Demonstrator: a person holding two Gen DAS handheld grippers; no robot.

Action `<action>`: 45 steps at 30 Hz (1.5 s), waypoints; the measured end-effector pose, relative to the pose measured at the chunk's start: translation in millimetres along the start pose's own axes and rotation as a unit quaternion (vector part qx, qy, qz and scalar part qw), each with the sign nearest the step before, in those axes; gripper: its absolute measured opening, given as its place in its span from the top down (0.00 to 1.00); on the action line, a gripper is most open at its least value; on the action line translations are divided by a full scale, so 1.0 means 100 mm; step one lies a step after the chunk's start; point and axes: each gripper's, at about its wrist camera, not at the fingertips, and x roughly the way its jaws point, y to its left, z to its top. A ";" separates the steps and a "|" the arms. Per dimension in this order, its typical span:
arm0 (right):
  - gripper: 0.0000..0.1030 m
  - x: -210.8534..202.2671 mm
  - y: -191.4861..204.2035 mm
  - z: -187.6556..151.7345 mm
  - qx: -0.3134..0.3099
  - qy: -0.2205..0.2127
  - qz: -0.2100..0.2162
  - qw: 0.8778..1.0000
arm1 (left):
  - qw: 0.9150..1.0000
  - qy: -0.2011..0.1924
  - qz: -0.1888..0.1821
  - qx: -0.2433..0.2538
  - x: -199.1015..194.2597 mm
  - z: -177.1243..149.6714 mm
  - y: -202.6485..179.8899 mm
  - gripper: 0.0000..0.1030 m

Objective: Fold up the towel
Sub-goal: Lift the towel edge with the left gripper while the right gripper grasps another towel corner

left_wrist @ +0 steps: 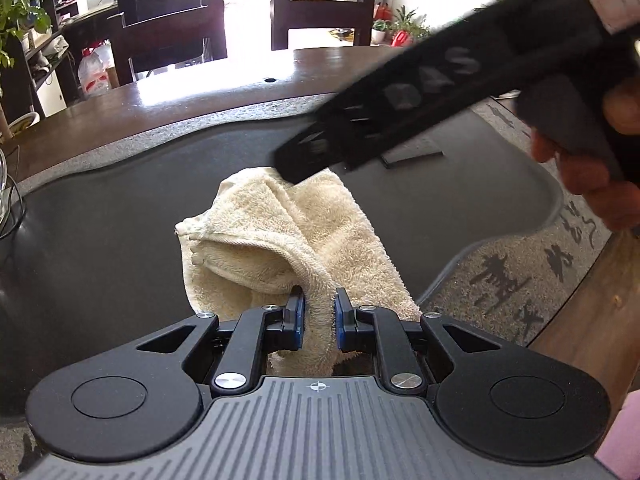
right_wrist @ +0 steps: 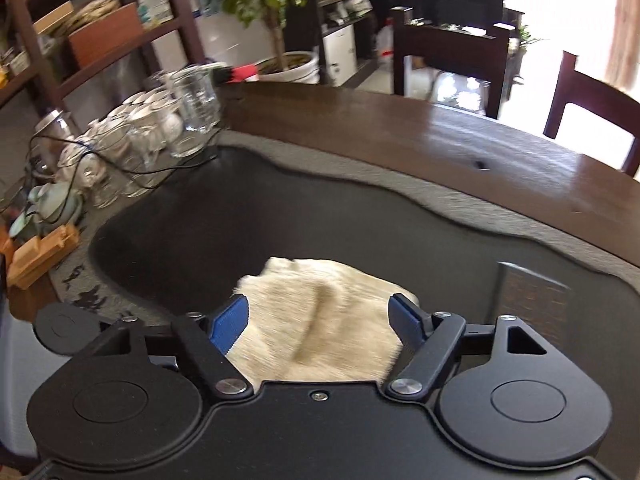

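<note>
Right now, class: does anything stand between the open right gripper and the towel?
Nothing visible does. The right gripper has its jaws spread around the towel, and only bare tray lies beyond it.

Two wrist fisheyes, both close over the dark tea tray (left_wrist: 120, 216)

The left wrist view looks forward and down along its fingers, low, towards the chairs and window. The right wrist view sits slightly higher, facing the shelves and glassware (right_wrist: 160, 128). Both share the cream towel (left_wrist: 304, 232), the tray and the wooden table (right_wrist: 460, 152).
</note>
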 end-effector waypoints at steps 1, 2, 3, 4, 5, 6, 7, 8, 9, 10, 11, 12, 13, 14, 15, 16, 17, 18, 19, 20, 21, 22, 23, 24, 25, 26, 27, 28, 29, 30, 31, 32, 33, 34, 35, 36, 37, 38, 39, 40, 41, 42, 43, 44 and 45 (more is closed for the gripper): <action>0.26 0.01 0.03 -0.01 -0.004 0.004 0.008 1.000 | 1.000 0.000 0.000 0.001 0.00 -0.01 0.00 0.85; 0.29 0.06 0.05 0.01 -0.008 0.010 0.013 1.000 | 1.000 -0.001 0.000 0.002 0.00 -0.01 -0.01 0.85; 0.37 0.10 0.08 0.03 -0.011 0.016 0.018 1.000 | 1.000 -0.001 0.000 0.002 0.01 -0.02 -0.01 0.85; 0.42 0.14 0.09 0.04 -0.013 0.023 0.024 0.999 | 1.000 -0.002 -0.001 0.001 0.01 -0.02 -0.01 0.85; 0.42 0.18 0.10 0.05 -0.013 0.030 0.029 0.999 | 1.000 -0.002 -0.001 0.001 0.01 -0.03 -0.02 0.85; 0.42 0.22 0.11 0.05 -0.014 0.036 0.031 0.999 | 1.000 -0.003 -0.001 0.001 0.01 -0.03 -0.02 0.85; 0.42 0.26 0.12 0.05 -0.016 0.041 0.032 0.999 | 1.000 -0.003 -0.002 0.002 0.01 -0.04 -0.03 0.85; 0.42 0.28 0.14 0.06 -0.018 0.044 0.034 0.998 | 1.000 -0.003 -0.002 0.003 0.02 -0.04 -0.03 0.85; 0.42 0.30 0.15 0.06 -0.020 0.047 0.036 0.998 | 1.000 -0.003 -0.003 0.003 0.03 -0.05 -0.04 0.85; 0.42 0.32 0.17 0.06 -0.022 0.050 0.038 0.998 | 1.000 -0.003 -0.003 0.004 0.03 -0.05 -0.05 0.85; 0.42 0.31 0.17 0.05 -0.021 0.051 0.037 0.998 | 1.000 -0.003 -0.004 0.004 0.03 -0.05 -0.05 0.85; 0.42 0.29 0.15 0.03 -0.018 0.050 0.035 0.998 | 1.000 -0.004 -0.004 0.004 0.03 -0.05 -0.06 0.85; 0.44 0.27 0.14 0.02 -0.015 0.050 0.033 0.998 | 1.000 -0.004 -0.004 0.004 0.04 -0.05 -0.06 0.85; 0.45 0.25 0.13 0.00 -0.012 0.049 0.030 0.998 | 1.000 -0.004 -0.004 0.004 0.04 -0.05 -0.06 0.85; 0.48 0.23 0.11 -0.01 -0.009 0.049 0.028 0.998 | 1.000 -0.004 -0.005 0.003 0.04 -0.06 -0.06 0.85; 0.52 0.21 0.10 -0.03 -0.006 0.048 0.026 0.998 | 1.000 -0.005 -0.005 0.003 0.04 -0.06 -0.06 0.85; 0.54 0.19 0.09 -0.05 -0.002 0.048 0.024 0.999 | 1.000 -0.004 -0.006 0.004 0.04 -0.06 -0.06 0.85; 0.59 0.17 0.07 -0.06 0.001 0.047 0.022 0.999 | 1.000 -0.004 -0.006 0.004 0.04 -0.06 -0.06 0.85; 0.64 0.15 0.06 -0.08 0.004 0.047 0.020 0.999 | 1.000 -0.004 -0.006 0.005 0.04 -0.06 -0.06 0.85; 0.68 0.13 0.05 -0.09 0.007 0.046 0.017 0.999 | 1.000 -0.004 -0.007 0.004 0.04 -0.06 -0.06 0.85; 0.73 0.11 0.03 -0.11 0.010 0.045 0.015 0.999 | 1.000 -0.004 -0.007 0.004 0.04 -0.06 -0.06 0.85; 0.79 0.09 0.02 -0.13 0.013 0.045 0.013 0.999 | 1.000 -0.003 -0.008 0.003 0.04 -0.06 -0.05 0.85; 0.82 0.06 0.00 -0.14 0.016 0.044 0.011 0.999 | 1.000 -0.003 -0.009 0.001 0.04 -0.06 -0.04 0.85; 0.86 0.04 -0.01 -0.16 0.019 0.044 0.009 0.999 | 1.000 -0.002 -0.011 -0.003 0.04 -0.06 -0.03 0.85; 0.87 0.02 -0.02 -0.17 0.023 0.043 0.006 0.999 | 1.000 -0.001 -0.013 -0.006 0.04 -0.05 -0.01 0.85; 0.88 0.00 -0.04 -0.19 0.026 0.043 0.004 0.999 | 1.000 0.000 -0.014 -0.010 0.04 -0.05 0.00 0.85; 0.90 -0.02 -0.05 -0.21 0.029 0.042 0.002 0.999 | 1.000 0.001 -0.016 -0.013 0.04 -0.04 0.01 0.85; 0.90 -0.04 -0.06 -0.22 0.032 0.042 0.000 0.999 | 1.000 0.002 -0.018 -0.016 0.03 -0.04 0.03 0.85; 0.90 -0.06 -0.08 -0.24 0.035 0.041 -0.002 0.999 | 1.000 0.003 -0.019 -0.020 0.03 -0.03 0.04 0.83; 0.91 -0.08 -0.09 -0.25 0.038 0.041 -0.004 0.998 | 1.000 0.003 -0.021 -0.023 0.03 -0.03 0.06 0.82; 0.91 -0.10 -0.10 -0.27 0.041 0.040 -0.007 0.998 | 0.999 0.004 -0.023 -0.026 0.03 -0.03 0.07 0.79; 0.91 -0.12 -0.12 -0.28 0.044 0.039 -0.009 0.998 | 0.999 0.005 -0.025 -0.030 0.03 -0.02 0.08 0.76; 0.91 -0.14 -0.13 -0.30 0.048 0.039 -0.011 0.998 | 0.999 0.006 -0.026 -0.033 0.03 -0.02 0.10 0.74; 0.91 -0.16 -0.14 -0.32 0.051 0.038 -0.013 0.998 | 0.999 0.007 -0.028 -0.039 0.03 -0.01 0.12 0.71; 0.91 -0.18 -0.16 -0.33 0.054 0.038 -0.015 0.998 | 0.998 0.008 -0.030 -0.045 0.03 0.00 0.14 0.69; 0.91 -0.20 -0.17 -0.35 0.057 0.037 -0.017 0.998 | 0.998 0.009 -0.032 -0.052 0.02 0.01 0.17 0.67; 0.91 -0.23 -0.19 -0.36 0.060 0.037 -0.020 0.997 | 0.998 0.009 -0.033 -0.059 0.02 0.02 0.19 0.63; 0.91 -0.25 -0.20 -0.38 0.063 0.036 -0.022 0.997 | 0.997 0.010 -0.035 -0.066 0.02 0.03 0.22 0.60; 0.91 -0.19 -0.23 -0.38 0.064 0.035 -0.025 0.997 | 0.997 0.011 -0.037 -0.072 0.02 0.03 0.24 0.58; 0.91 -0.09 -0.28 -0.38 0.064 0.033 -0.028 0.997 | 0.996 0.012 -0.039 -0.079 0.01 0.04 0.27 0.54; 0.91 -0.06 -0.30 -0.39 0.066 0.031 -0.030 0.997 | 0.995 0.013 -0.040 -0.086 0.01 0.05 0.30 0.50; 0.91 -0.08 -0.31 -0.41 0.069 0.030 -0.033 0.997 | 0.995 0.013 -0.042 -0.093 0.01 0.06 0.32 0.49; 0.91 -0.10 -0.31 -0.43 0.070 0.028 -0.035 0.997 | 0.994 0.015 -0.045 -0.099 0.00 0.07 0.35 0.47; 0.91 -0.12 -0.32 -0.45 0.072 0.027 -0.037 0.996 | 0.993 0.016 -0.049 -0.105 0.00 0.07 0.37 0.45; 0.91 -0.13 -0.32 -0.46 0.075 0.026 -0.038 0.996 | 0.992 0.018 -0.053 -0.111 -0.01 0.07 0.40 0.44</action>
